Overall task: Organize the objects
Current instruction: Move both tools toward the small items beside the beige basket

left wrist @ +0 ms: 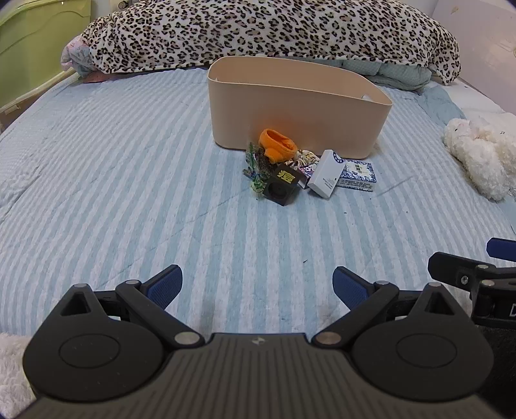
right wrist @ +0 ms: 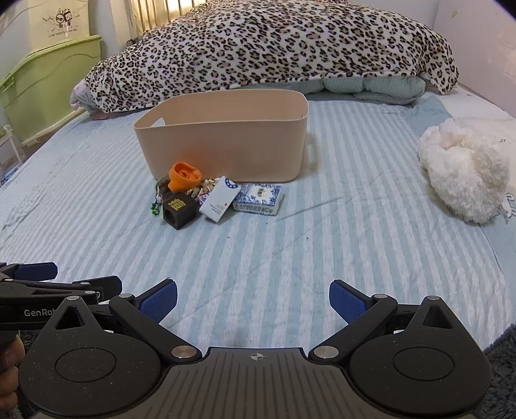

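A beige plastic bin [left wrist: 296, 106] [right wrist: 222, 135] stands on the striped bed. In front of it lies a small pile: an orange piece [left wrist: 277, 145] [right wrist: 184, 175], a dark cube with a yellow character [left wrist: 283, 187] [right wrist: 180, 211], a white box [left wrist: 326, 173] [right wrist: 220, 199], a blue-and-white patterned box [left wrist: 358, 175] [right wrist: 258, 198] and green wrappers [left wrist: 256, 164]. My left gripper [left wrist: 258, 287] is open and empty, well short of the pile. My right gripper [right wrist: 253, 301] is open and empty, beside the left one and equally far back.
A leopard-print blanket [left wrist: 258, 29] [right wrist: 274, 48] is heaped behind the bin. A fluffy white plush [left wrist: 480, 151] [right wrist: 464, 170] lies at the right. A green cabinet [right wrist: 45, 87] stands left of the bed. The blue striped sheet [left wrist: 129, 177] covers the bed.
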{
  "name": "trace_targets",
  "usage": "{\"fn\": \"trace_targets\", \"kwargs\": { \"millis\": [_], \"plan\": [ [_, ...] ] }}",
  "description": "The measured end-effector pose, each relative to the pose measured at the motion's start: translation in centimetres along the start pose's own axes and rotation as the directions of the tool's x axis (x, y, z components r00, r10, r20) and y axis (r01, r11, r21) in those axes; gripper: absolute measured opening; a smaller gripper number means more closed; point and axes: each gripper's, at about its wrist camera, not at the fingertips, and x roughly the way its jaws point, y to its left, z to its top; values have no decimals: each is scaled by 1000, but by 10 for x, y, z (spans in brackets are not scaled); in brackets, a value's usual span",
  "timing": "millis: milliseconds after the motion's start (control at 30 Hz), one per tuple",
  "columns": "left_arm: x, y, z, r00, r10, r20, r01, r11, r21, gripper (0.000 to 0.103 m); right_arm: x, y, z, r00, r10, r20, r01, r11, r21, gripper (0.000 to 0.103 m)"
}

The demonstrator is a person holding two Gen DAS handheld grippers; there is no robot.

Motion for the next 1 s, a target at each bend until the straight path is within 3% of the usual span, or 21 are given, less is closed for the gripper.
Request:
{"fn": "trace_targets", "kwargs": {
  "millis": [1000],
  "plan": [
    [-1,-2,8,1000,6,14,-6,1000,4,99,1,-1,1,1000,1,2,-1,1000,-8,102]
  ]
}}
